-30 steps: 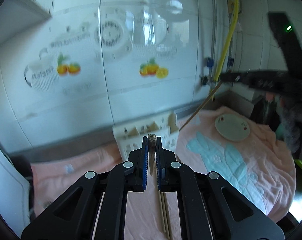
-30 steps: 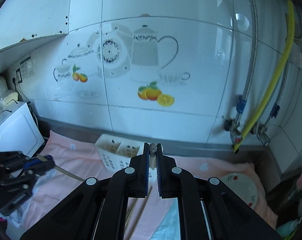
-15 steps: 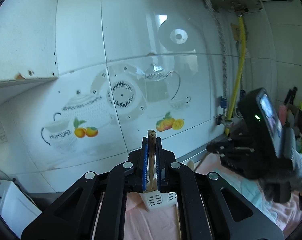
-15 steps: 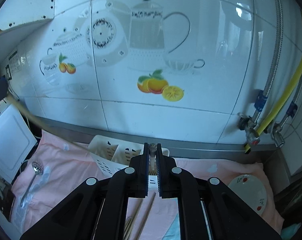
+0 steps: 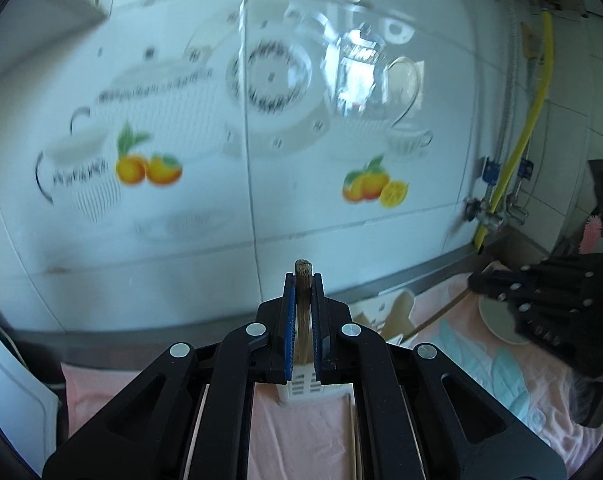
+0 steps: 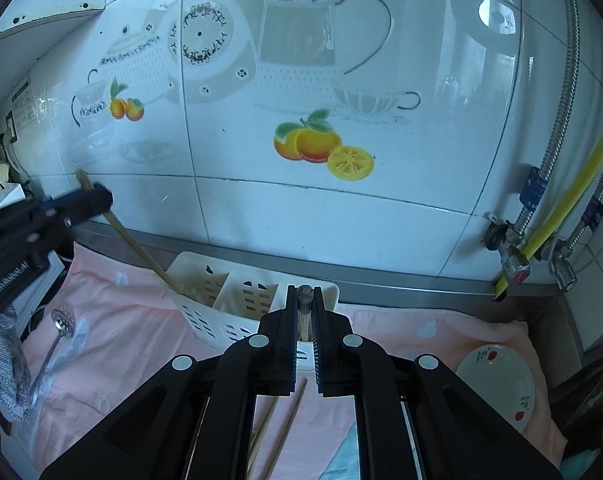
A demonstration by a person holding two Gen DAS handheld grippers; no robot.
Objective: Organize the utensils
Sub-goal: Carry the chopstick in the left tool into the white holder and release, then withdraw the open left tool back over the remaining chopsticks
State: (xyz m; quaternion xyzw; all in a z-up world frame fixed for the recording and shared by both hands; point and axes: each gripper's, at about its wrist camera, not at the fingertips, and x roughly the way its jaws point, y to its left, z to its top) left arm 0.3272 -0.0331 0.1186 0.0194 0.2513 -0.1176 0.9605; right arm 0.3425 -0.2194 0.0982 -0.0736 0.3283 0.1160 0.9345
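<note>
My left gripper (image 5: 303,280) is shut on a wooden chopstick (image 5: 302,312). In the right wrist view the left gripper (image 6: 89,200) holds that chopstick (image 6: 137,246) slanting down, its lower tip in the left compartment of the white slotted utensil holder (image 6: 221,304). My right gripper (image 6: 304,300) is shut on another wooden chopstick (image 6: 303,312), just in front of the holder's right end. The holder also shows in the left wrist view (image 5: 397,312). The right gripper (image 5: 541,288) shows there with its chopstick (image 5: 441,312).
A pink cloth (image 6: 121,320) covers the counter. A metal slotted spoon (image 6: 57,336) lies at the left, loose chopsticks (image 6: 285,420) lie below my right gripper, and a small white plate (image 6: 497,380) sits at the right. The tiled wall and pipes (image 6: 541,184) stand close behind.
The left gripper has dropped and moved in, bringing its chopstick tip into the holder's left compartment. The right gripper has come closer to the holder.
</note>
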